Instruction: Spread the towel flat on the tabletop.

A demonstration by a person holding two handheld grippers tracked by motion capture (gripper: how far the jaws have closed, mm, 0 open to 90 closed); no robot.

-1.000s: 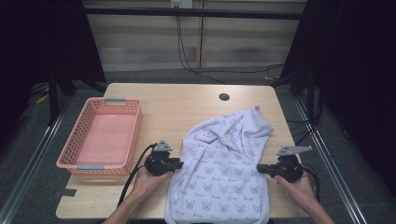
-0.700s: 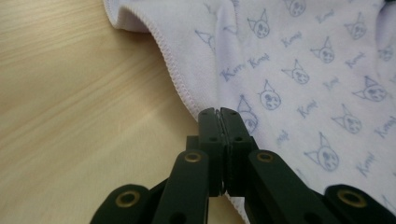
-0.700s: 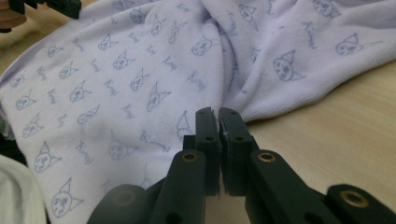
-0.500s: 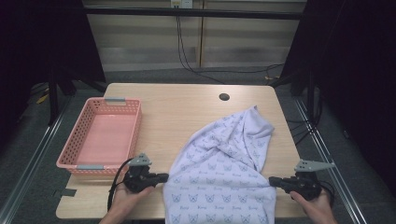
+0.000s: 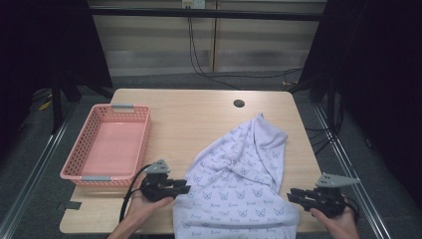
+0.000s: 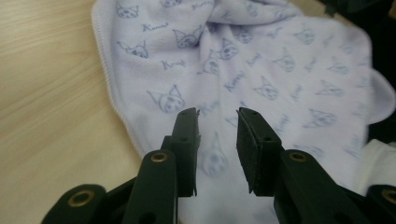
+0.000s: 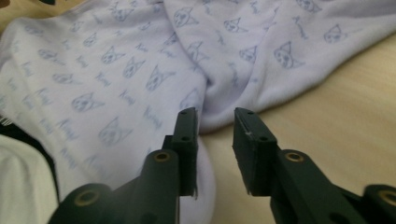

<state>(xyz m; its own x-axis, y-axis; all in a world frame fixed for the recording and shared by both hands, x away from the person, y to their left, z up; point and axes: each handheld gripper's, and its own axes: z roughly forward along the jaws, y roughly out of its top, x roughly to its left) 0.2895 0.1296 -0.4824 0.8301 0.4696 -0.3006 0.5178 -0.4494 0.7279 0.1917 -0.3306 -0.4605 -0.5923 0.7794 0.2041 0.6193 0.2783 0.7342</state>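
Wooden table [image 5: 189, 119] with round hole [image 5: 239, 103], dark surroundings

A pale lilac blanket [image 5: 239, 184] printed with small cat faces (and little script words) lies spread but rumpled on the wooden table's near right part, its near edge hanging over the table edge.

Both tongs, left [image 5: 185, 188] and right [image 5: 291, 196], have just opened, apparently gripping nothing.
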